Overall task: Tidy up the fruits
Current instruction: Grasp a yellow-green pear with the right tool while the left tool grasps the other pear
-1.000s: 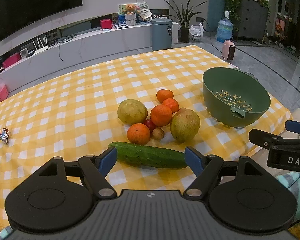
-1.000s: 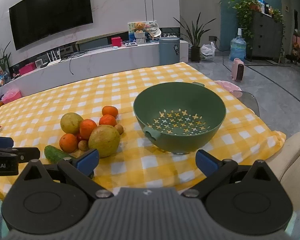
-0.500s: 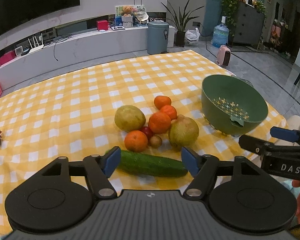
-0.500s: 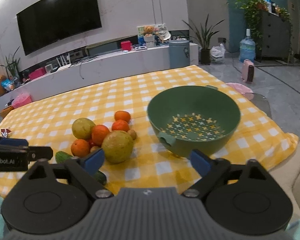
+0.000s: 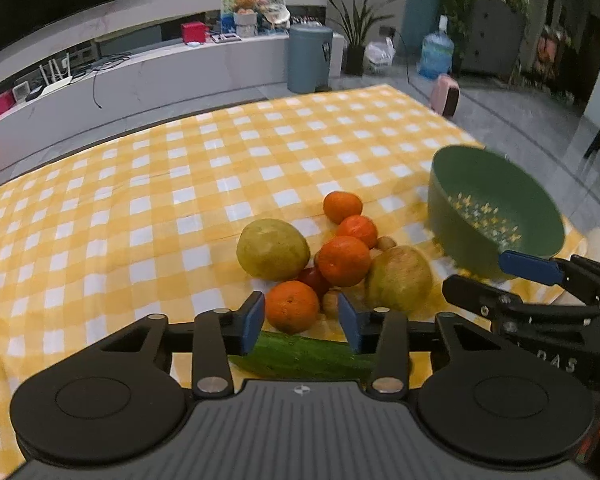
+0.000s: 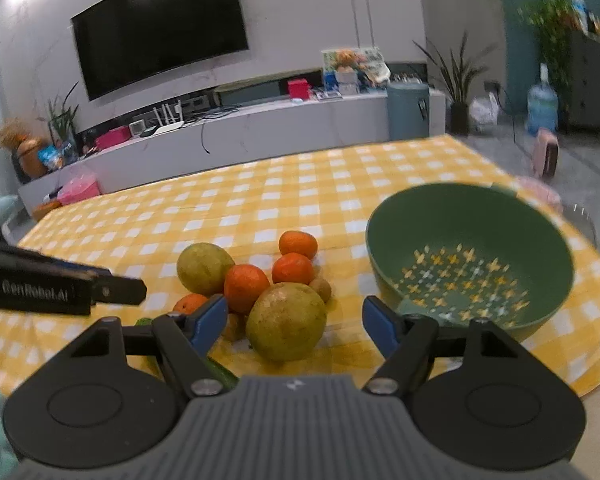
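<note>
left tongs [image 6: 60, 288]: "GenRobot.AI" on side | right tongs [image 5: 556, 360]: "DAS", partly visible

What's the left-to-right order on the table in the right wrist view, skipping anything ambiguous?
Left gripper → yellow-green fruit → large orange → big yellow-green fruit in front → green colander bowl.

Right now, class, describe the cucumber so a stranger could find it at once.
Start at the green colander bowl on the yellow checked tablecloth, then move to the fruit pile beside it. Along the pile's near edge lies the cucumber: the only long, dark green item among round fruit.
</note>
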The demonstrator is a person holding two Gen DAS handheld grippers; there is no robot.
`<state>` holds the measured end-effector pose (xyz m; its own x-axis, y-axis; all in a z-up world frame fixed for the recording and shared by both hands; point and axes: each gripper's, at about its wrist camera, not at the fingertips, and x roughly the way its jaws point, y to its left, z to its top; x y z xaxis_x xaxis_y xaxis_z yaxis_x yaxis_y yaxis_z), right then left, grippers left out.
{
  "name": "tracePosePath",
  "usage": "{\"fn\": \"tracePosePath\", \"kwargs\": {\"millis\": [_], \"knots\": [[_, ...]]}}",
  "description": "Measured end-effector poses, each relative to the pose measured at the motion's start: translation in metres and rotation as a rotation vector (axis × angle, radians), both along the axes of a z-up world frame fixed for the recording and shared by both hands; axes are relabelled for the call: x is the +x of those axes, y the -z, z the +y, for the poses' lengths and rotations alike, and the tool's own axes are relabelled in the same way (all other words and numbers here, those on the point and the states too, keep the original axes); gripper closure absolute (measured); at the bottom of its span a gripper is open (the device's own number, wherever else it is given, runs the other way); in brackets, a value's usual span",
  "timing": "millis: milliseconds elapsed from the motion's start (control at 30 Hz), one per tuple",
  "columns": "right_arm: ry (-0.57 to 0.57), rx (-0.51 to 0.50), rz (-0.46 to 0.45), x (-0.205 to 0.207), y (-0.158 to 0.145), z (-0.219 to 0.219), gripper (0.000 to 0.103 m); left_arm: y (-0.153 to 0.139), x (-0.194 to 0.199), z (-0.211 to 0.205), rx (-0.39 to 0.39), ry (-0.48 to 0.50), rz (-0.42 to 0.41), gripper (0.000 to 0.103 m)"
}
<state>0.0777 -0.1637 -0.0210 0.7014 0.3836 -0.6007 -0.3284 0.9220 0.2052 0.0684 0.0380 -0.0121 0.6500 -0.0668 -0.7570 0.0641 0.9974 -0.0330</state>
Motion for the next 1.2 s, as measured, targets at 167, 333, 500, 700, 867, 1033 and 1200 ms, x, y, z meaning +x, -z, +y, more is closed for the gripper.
{"fn": "tracePosePath", "kwargs": {"millis": [167,333,500,700,867,1033,1200], "knots": [[-0.013,-0.012,0.075,0.022,0.018,0.017,0.038,0.016,0.019,0.009,0.037,0.002,0.009,0.061],[-0.023,-0.045,0.11,0.039,0.029,0.027,0.038,0.031,0.041,0.023,0.006,0.022,0.011,0.041],[-0.022,-0.049,0.14,0.048,0.036,0.029,0.038,0.045,0.064,0.036,-0.06,0.04,0.028,0.027],[-0.052,-0.084,0.137,0.049,0.041,0.04,0.038,0.055,0.08,0.052,-0.153,0.001,0.033,0.026],[-0.046,-0.082,0.164,0.057,0.049,0.042,0.039,0.06,0.09,0.055,-0.191,-0.006,0.046,0.025],[-0.044,-0.083,0.171,0.058,0.049,0.042,0.039,0.066,0.097,0.053,-0.207,-0.011,0.051,0.023],[-0.049,-0.088,0.174,0.06,0.049,0.042,0.039,0.069,0.097,0.051,-0.215,-0.011,0.052,0.026]]}}
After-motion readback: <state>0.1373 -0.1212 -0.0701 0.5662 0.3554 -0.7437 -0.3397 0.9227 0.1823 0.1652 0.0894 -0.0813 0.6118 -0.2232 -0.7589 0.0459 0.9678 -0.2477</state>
